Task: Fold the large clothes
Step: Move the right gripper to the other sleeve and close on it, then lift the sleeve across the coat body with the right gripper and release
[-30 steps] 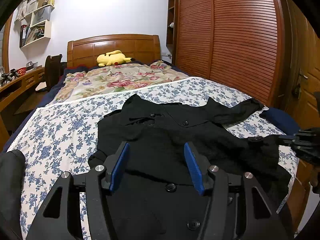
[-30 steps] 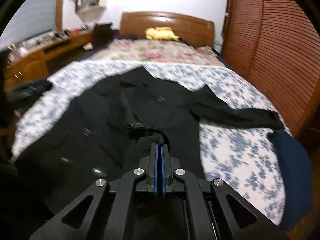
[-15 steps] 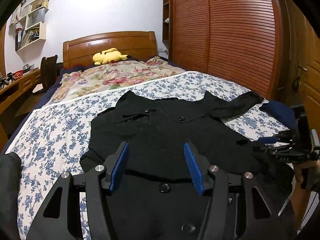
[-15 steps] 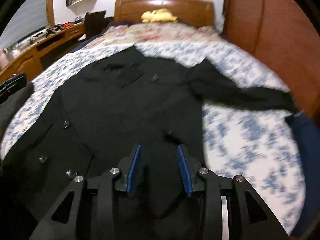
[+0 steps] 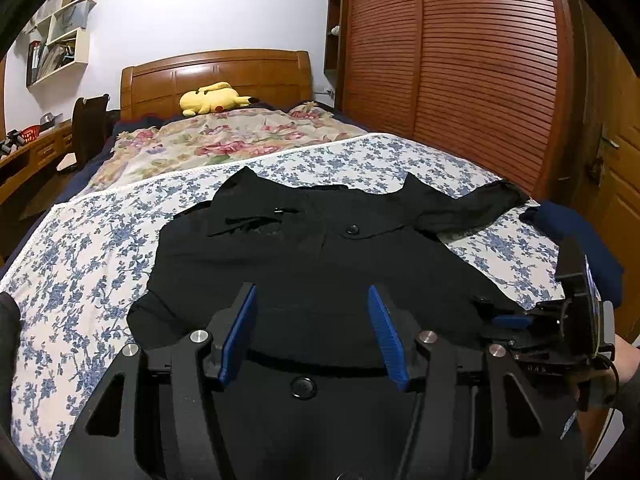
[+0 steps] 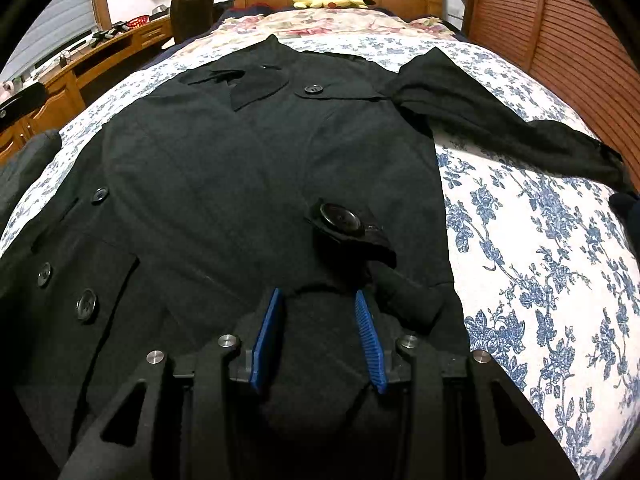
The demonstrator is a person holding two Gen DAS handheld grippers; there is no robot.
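A large black buttoned coat (image 5: pixel 320 248) lies spread front-up on the bed's blue-flowered sheet (image 5: pixel 80 264). One sleeve (image 6: pixel 500 132) stretches out to the right. My left gripper (image 5: pixel 311 288) hovers open over the coat's lower front, with nothing between its blue pads. My right gripper (image 6: pixel 317 294) is low over the coat's right hem and its jaws are opening. A hump of black cloth lies between the pads, which do not press it. Just ahead of it lies a folded cuff with a big button (image 6: pixel 344 220). In the left wrist view the right gripper (image 5: pixel 508 316) shows at the right edge.
A flowered quilt (image 5: pixel 224 140) and a yellow plush toy (image 5: pixel 212 98) lie by the wooden headboard (image 5: pixel 216 72). Slatted wardrobe doors (image 5: pixel 460 60) run along the right side. A desk and chair (image 6: pixel 188 12) stand to the left. A dark blue cloth (image 5: pixel 576 232) lies at the bed's right edge.
My right gripper, shut on a fold of the coat a second ago, has opened and sunk toward the coat. My left gripper has moved slightly forward and down, still open.
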